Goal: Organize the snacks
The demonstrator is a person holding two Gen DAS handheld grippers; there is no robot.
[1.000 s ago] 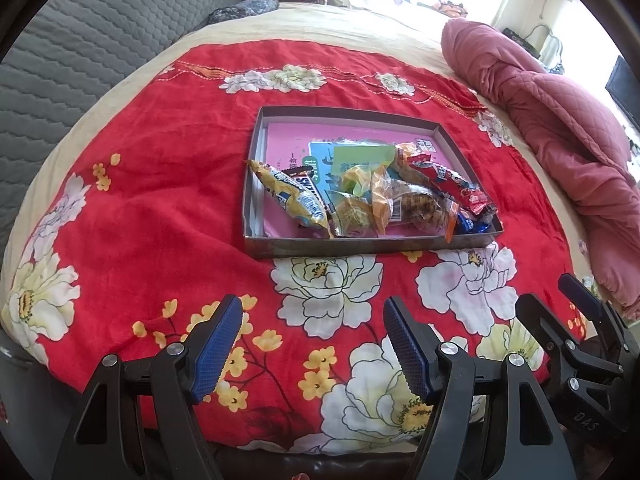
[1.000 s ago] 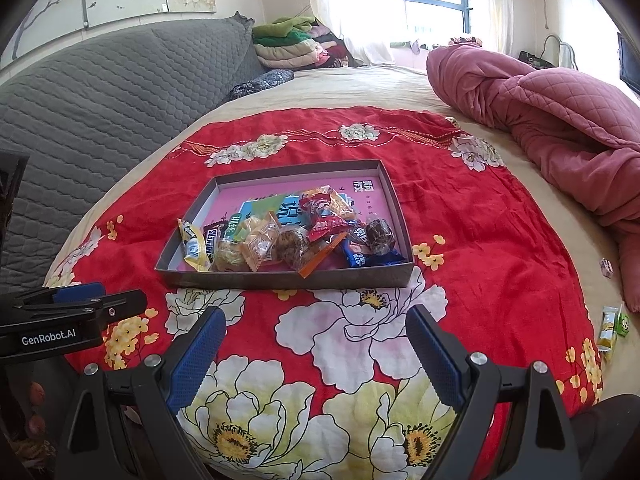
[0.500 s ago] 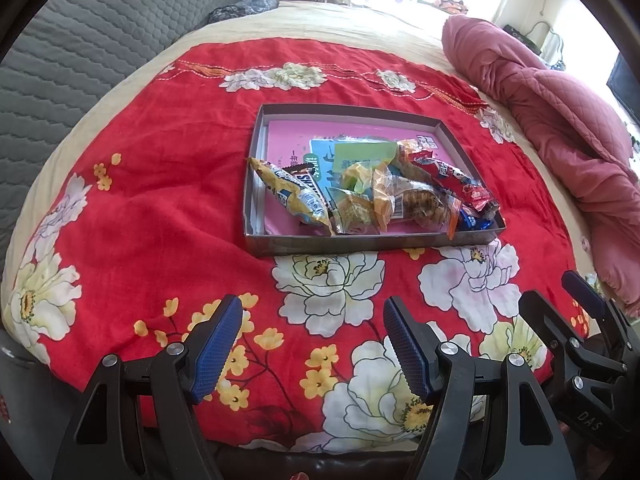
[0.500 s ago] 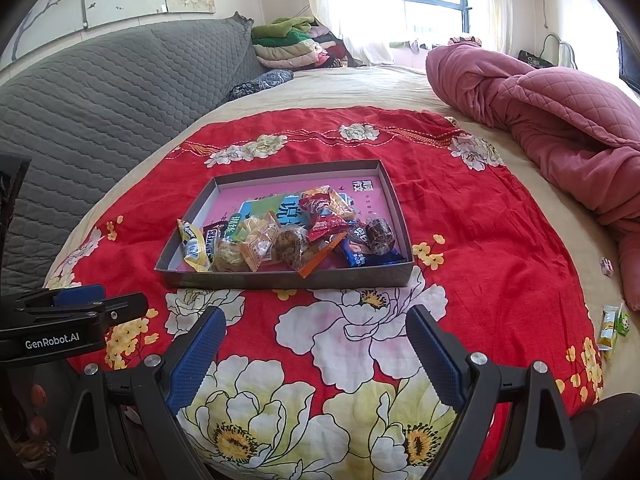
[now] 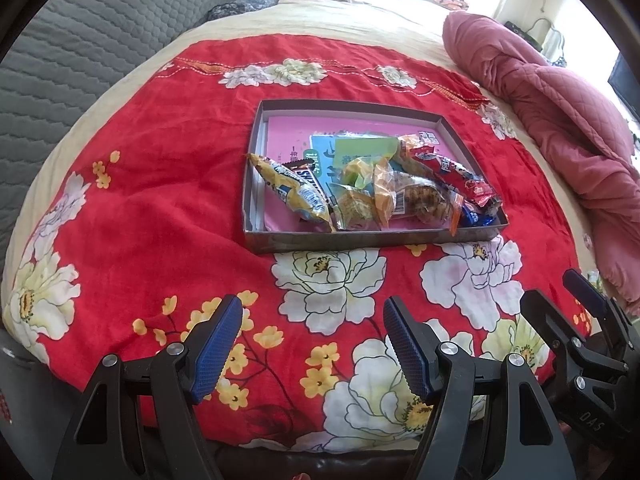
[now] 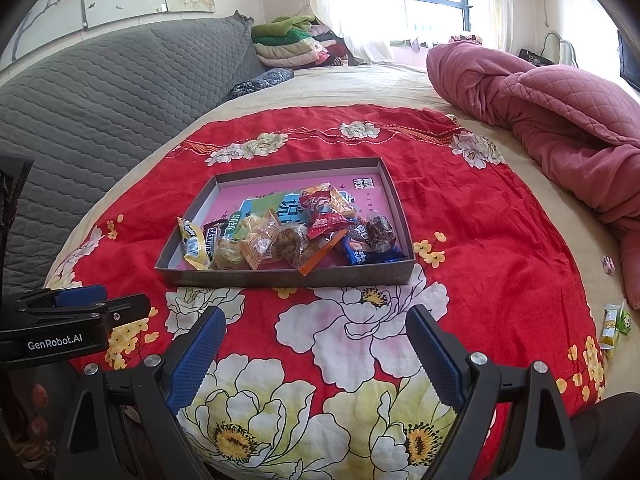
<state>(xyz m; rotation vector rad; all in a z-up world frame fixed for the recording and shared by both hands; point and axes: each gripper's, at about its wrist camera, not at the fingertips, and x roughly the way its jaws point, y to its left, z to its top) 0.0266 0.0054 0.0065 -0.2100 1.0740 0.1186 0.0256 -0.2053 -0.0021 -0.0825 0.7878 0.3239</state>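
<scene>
Your left gripper hangs low over the red cloth near the bed's edge. Its blue fingers are wide apart and hold nothing. From your right camera you can see its side at the far left.

Ahead of both grippers sits the grey tray — it lies flat on the cloth, well apart from the fingers. All the snacks are piled in the near half of the tray, on its pink floor. Going left to right in your left view:
- a yellow bag, leaning on the tray's left side
- a brown bar right behind it
- a clear pack with a yellow cake
- a green packet further back
- a clear pack with a brown cookie
- a long red pack
- a blue wrapper in the near right corner

They touch and lie over each other.

Your right gripper also hangs over the cloth, above the big white flowers. Its fingers are spread wide too, with nothing between them.

Far right, a pink quilt is bunched on the bed. Two small packs — one yellow, one green — lie off the cloth near the bed's right edge, outside the tray.
</scene>
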